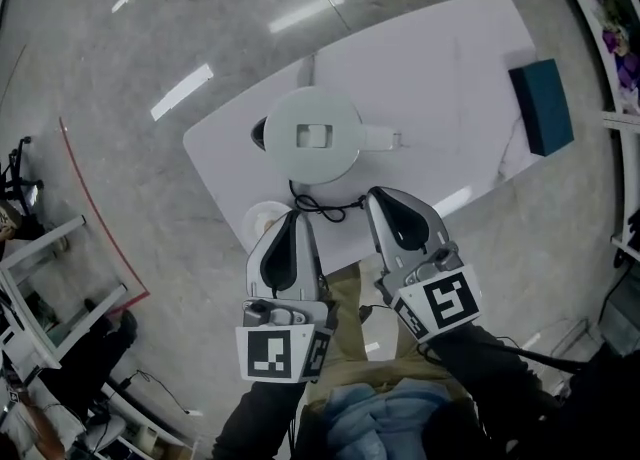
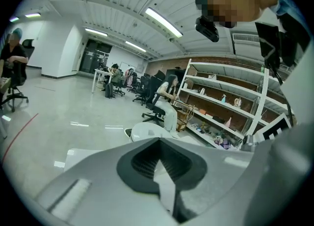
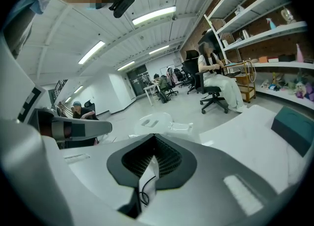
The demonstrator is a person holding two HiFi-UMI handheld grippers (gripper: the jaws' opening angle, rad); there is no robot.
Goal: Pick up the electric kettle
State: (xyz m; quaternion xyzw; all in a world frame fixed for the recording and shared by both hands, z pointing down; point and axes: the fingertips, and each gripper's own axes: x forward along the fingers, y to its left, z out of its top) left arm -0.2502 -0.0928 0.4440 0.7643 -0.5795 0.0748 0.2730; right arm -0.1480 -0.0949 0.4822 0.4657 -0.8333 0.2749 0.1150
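Note:
The white electric kettle stands on the white table, lid up, with its handle pointing right. A black cord curls on the table in front of it. My left gripper hovers short of the kettle, at the table's near edge, with its jaws together and nothing between them. My right gripper hangs beside it, just below the handle, also shut and empty. The kettle peeks over the closed jaws in the left gripper view. In the right gripper view the kettle sits ahead, past the jaw tips.
A dark teal box lies at the table's right end. A round white disc sits at the near edge beside my left gripper. Shelving and seated people are beyond, and a red line marks the floor.

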